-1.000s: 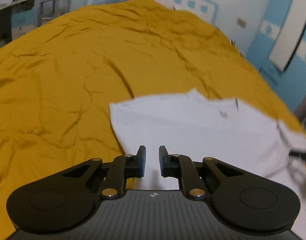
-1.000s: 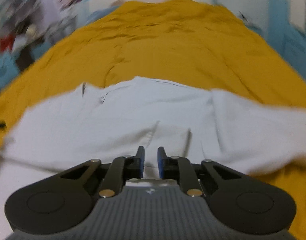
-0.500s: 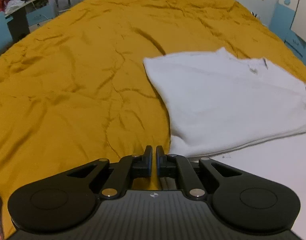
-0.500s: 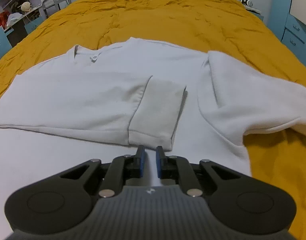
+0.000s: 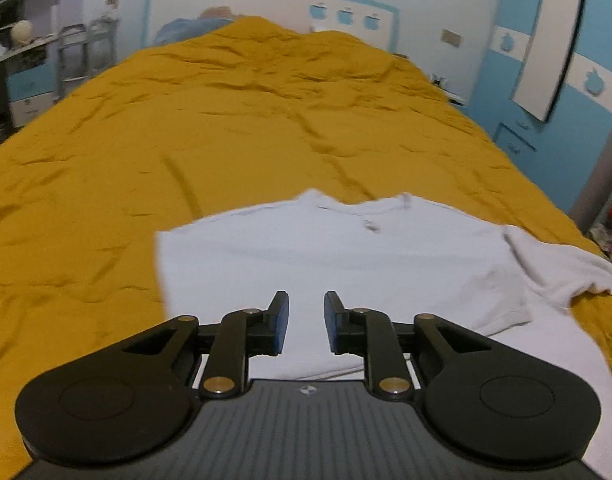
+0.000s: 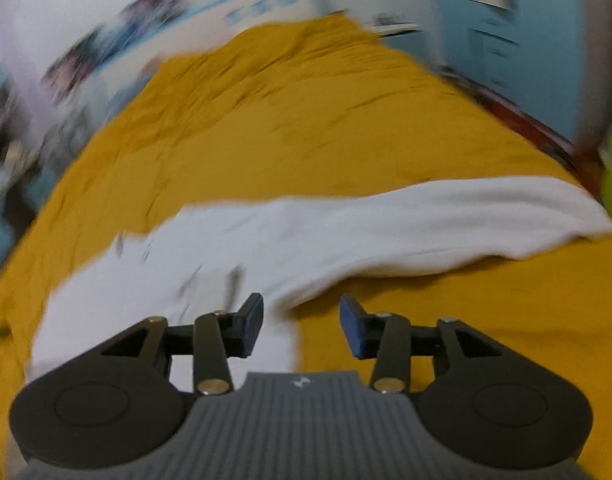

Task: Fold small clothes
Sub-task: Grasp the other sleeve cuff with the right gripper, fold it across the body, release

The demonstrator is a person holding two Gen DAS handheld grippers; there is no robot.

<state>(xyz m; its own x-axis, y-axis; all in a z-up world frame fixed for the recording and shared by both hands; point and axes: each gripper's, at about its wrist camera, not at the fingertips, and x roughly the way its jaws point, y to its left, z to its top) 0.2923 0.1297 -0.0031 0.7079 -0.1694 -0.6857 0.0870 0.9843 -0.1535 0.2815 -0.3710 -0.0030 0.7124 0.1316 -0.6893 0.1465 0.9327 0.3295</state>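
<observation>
A white long-sleeved shirt [image 5: 346, 256] lies flat on the mustard-yellow bedspread [image 5: 186, 140], its left side folded in to a straight edge and its collar pointing away. My left gripper [image 5: 305, 322] hovers above the shirt's near part; its jaws are opening, with nothing between them. In the blurred right wrist view the shirt [image 6: 226, 248] stretches across, and its right sleeve [image 6: 486, 212] lies spread out to the right. My right gripper [image 6: 301, 326] hangs over the shirt's right side edge; its jaws are opening and no cloth is between them.
The bedspread [image 6: 306, 120] covers the whole bed, with a white and blue headboard [image 5: 266, 4] at the far end. Shelves and a desk [image 5: 22, 48] stand to the left, blue cabinets [image 5: 546, 92] to the right.
Both grippers went from shut to open and pulled back and up from the shirt. The right gripper swung right towards the spread sleeve, blurring its view. The folded left side lies flat.
</observation>
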